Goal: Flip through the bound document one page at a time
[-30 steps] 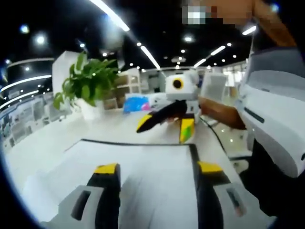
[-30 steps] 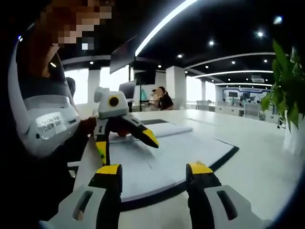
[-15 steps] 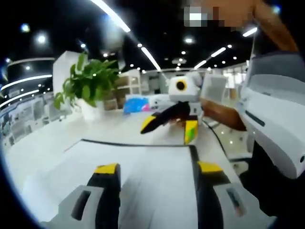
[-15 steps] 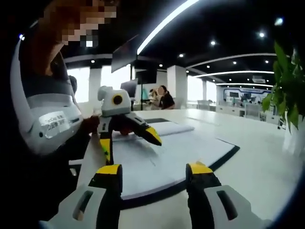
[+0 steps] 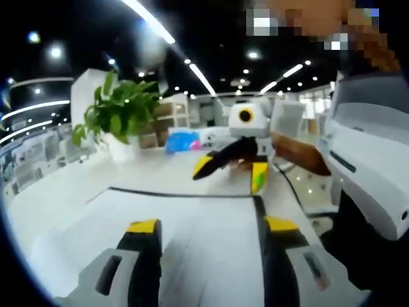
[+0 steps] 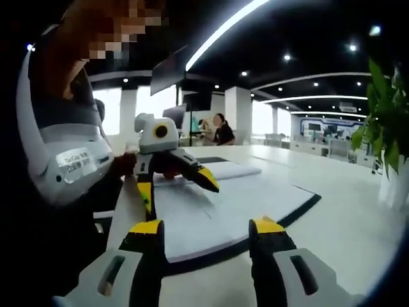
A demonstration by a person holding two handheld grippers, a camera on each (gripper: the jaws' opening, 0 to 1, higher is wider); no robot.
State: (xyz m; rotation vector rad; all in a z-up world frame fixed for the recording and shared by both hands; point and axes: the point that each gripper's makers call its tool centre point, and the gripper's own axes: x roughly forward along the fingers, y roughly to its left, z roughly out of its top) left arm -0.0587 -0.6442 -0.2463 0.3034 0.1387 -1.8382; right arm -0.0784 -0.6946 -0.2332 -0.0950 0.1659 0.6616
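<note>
Both hand-held grippers, left (image 5: 208, 225) and right (image 6: 208, 225), gape over the blurred, seemingly printed bound document (image 6: 243, 201).

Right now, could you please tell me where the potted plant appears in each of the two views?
Left gripper view: the potted plant stands at upper left, on the white table beyond the far left corner of the bound document.
Right gripper view: the potted plant sits at the far right edge, partly cut off.
Shared landmark: the bound document, lying open between the two grippers.
</note>
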